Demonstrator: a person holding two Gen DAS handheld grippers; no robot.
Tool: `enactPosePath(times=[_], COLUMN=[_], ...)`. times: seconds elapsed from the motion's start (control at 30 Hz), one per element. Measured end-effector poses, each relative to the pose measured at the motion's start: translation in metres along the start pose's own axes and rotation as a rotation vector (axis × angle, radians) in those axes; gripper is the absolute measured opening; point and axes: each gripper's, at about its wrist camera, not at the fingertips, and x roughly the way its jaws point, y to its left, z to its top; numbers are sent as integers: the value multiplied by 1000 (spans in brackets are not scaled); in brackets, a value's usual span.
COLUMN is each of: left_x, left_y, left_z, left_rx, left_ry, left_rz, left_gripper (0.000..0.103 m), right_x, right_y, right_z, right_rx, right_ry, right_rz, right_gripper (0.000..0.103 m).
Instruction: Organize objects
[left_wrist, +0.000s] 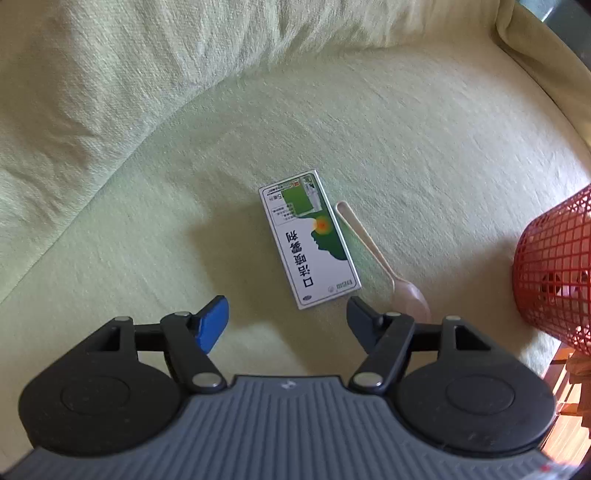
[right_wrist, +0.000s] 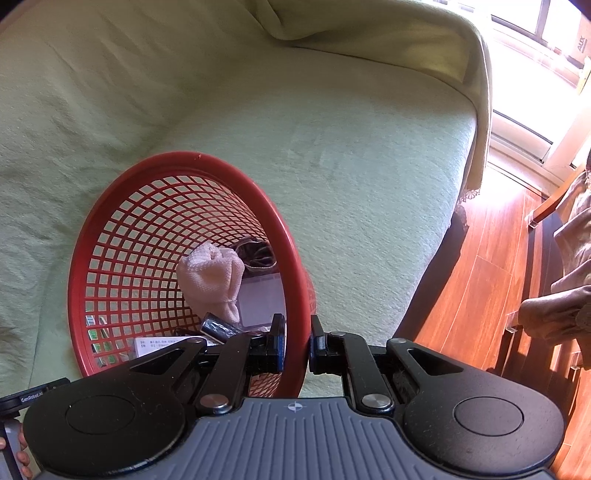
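Jaws of the left gripper (left_wrist: 287, 308) are held wide over the medicine box (left_wrist: 309, 238) and spoon (left_wrist: 384, 264) left mid-sofa (left_wrist: 424, 129), while the right gripper (right_wrist: 297, 341) is clamped on the red basket (right_wrist: 110, 218) rim, cloth (right_wrist: 212, 282) and oddments already inside.

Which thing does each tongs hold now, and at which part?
The right tongs grip the red basket by its rim. The left tongs are open and hold nothing.

Red basket (left_wrist: 557, 273) cut by right edge; spoon (left_wrist: 384, 262) bowl partly behind fingers.
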Motion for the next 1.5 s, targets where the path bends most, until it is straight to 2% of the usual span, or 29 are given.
enactPosePath(times=[0.27,0.47,0.53,0.6,0.83,1.1,1.5], left_x=[38,62,69,74,72,36,-93], left_y=[-4,-9,-10,-10,-10,-7,-50], left_z=[20,34,38,40,42,32,29], left_rx=[-37,-28,-31,-28,8,55,113], left_ry=[12,-5,-2,0,-2,-35,-91], left_rz=[-41,-40,-38,-41,-23,-2,-17], left_gripper=[67,67,66,58,51,51,51], right_x=[1,1,1,0,-2,-3,-4], right_y=[2,3,3,3,1,-2,-4], right_z=[1,1,1,1,2,2,1], right_rx=[5,10,10,11,12,11,17], right_ry=[-2,-4,-5,-4,-1,1,-7], right_rz=[-17,-23,-25,-25,-19,-6,14], right_gripper=[8,8,8,8,8,8,8])
